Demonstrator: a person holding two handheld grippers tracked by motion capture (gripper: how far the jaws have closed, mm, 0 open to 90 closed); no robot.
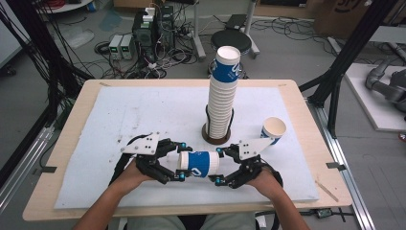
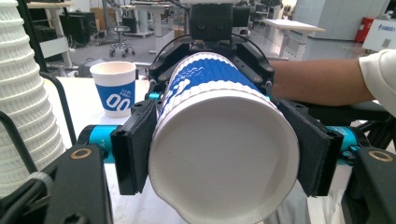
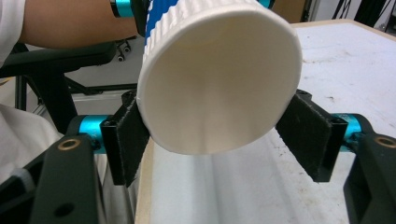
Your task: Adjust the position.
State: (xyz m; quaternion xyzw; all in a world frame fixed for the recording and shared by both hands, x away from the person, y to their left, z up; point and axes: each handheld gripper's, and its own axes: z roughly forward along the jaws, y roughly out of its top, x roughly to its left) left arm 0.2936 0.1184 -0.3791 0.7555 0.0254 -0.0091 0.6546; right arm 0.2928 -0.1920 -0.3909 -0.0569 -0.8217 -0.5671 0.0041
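- Low in the centre of the high view, a blue-and-white paper cup (image 1: 198, 164) lies on its side, held above the white mat (image 1: 119, 120) between the two grippers.
- The left gripper (image 1: 181, 162) grasps one end of this cup; in the left gripper view its black pads (image 2: 135, 147) press both sides of the cup (image 2: 224, 140), near the closed bottom that faces the camera.
- The right gripper (image 1: 221, 166) holds the other end; in the right gripper view the cup's open mouth (image 3: 219, 79) faces the camera and nothing can be seen inside it. The left pad (image 3: 128, 135) touches the rim, while the right pad (image 3: 308, 133) stands just beside it, so I cannot tell whether this grip is clenched.
- Right of centre, a single cup (image 1: 273, 130) stands upright on the mat with its mouth open; its inside looks bare.
- At the centre, a tall stack of nested cups (image 1: 223, 93) rises from a dark round base (image 1: 215, 139), leaning slightly.
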